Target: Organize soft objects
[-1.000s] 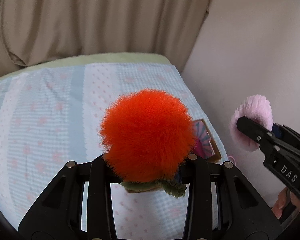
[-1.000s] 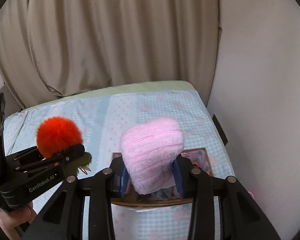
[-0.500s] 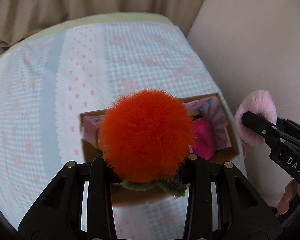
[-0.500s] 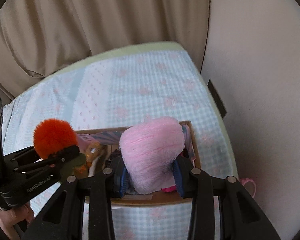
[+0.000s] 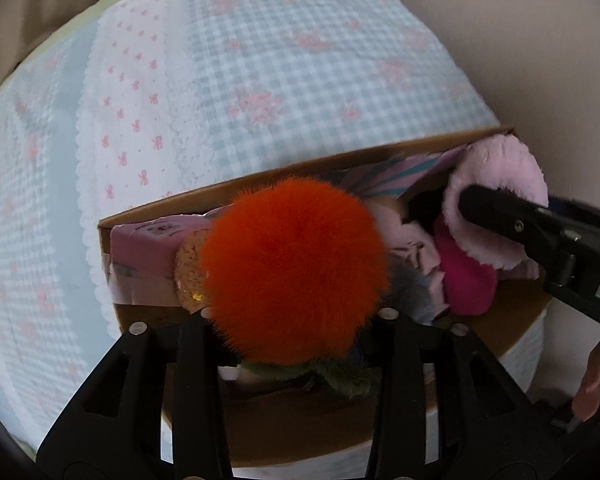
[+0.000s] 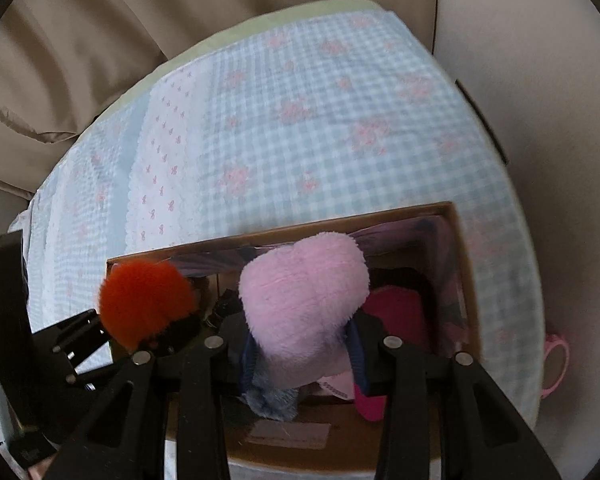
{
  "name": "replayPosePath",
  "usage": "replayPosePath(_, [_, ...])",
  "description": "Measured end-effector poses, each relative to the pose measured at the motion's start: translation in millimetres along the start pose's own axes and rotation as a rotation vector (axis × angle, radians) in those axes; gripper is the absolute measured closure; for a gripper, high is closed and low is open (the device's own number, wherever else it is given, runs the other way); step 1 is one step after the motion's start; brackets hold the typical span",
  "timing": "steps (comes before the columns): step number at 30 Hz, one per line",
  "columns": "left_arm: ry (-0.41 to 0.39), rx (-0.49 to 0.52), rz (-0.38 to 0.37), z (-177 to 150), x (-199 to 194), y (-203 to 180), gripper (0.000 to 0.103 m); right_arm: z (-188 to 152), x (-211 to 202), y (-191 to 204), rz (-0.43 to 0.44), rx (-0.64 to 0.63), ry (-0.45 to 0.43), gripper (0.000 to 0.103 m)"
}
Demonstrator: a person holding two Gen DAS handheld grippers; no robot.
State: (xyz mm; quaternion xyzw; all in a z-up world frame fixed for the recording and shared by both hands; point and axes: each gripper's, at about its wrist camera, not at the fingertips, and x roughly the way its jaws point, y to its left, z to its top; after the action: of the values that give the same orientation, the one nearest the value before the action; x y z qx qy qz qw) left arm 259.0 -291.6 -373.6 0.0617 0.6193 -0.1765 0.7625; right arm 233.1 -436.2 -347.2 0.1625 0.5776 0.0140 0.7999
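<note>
Held one cardboard box (image 6: 462,248) on the checked bedspread (image 6: 300,128), open at the top and already crowded: a bright pink plush piece (image 5: 466,284) toward the 3 o'clock end, a pale pink printed piece (image 5: 140,246) along the 9 o'clock wall, a tan cork-like disc (image 5: 188,276) just beside the orange ball, and a grey-blue furry piece (image 6: 274,402) near the front wall. Gripped one fluffy orange ball (image 5: 294,276) in the left tongs (image 5: 292,320), fingers closed against its sides, a scrap of green fuzz (image 5: 340,378) hanging under it, the ball poised over the box's 9 o'clock half. Gripped one pink plush pouch (image 6: 304,312) in the right tongs (image 6: 302,344), blue pads pressed into both flanks, the pouch over the middle of the box. Pointed both tongs forward and down toward the box opening, side by side, the right pair seen at 3 o'clock from the left wrist camera. Counted two tongs, two held soft things, one box. Lay one small pink-rimmed thing (image 6: 556,364) off the bedspread edge at 4 o'clock; too blurred to name.
</note>
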Motion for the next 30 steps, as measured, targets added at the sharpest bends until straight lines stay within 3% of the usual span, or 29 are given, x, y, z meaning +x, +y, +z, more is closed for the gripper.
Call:
replayPosePath(1, [0.007, 0.011, 0.013, 0, 1, -1, 0.041, 2, 4, 0, 0.016, 0.010, 0.012, 0.055])
replayPosePath(2, [0.015, 0.020, 0.023, 0, 3, -1, 0.007, 2, 8, -1, 0.027, 0.022, 0.025, 0.045])
replayPosePath(3, [0.021, 0.022, 0.030, -1, 4, -1, 0.001, 2, 10, -2, 0.028, 0.027, 0.036, 0.037])
replayPosePath(4, [0.024, 0.018, 0.023, -2, 4, 0, 0.000, 2, 13, -2, 0.026, 0.032, 0.046, 0.014])
replayPosePath(5, [0.025, 0.012, 0.008, -3, 3, 2, 0.000, 2, 13, -3, 0.025, 0.036, 0.049, 0.000])
replayPosePath(9, [0.043, 0.019, 0.020, -14, -1, 4, 0.000, -3, 6, -6, -0.025, 0.039, 0.036, 0.000])
replayPosePath(17, [0.043, -0.004, -0.010, -30, -17, 3, 0.000, -11, -12, 5, -0.037, 0.017, 0.021, 0.000])
replayPosePath(23, [-0.027, -0.025, -0.013, -37, -56, 7, 0.000, -19, -47, 23, -0.049, -0.022, -0.027, 0.000])
replayPosePath(30, [-0.173, -0.066, -0.003, -58, -142, 24, 0.000, -33, -125, 64, -0.054, -0.088, -0.140, 0.000])
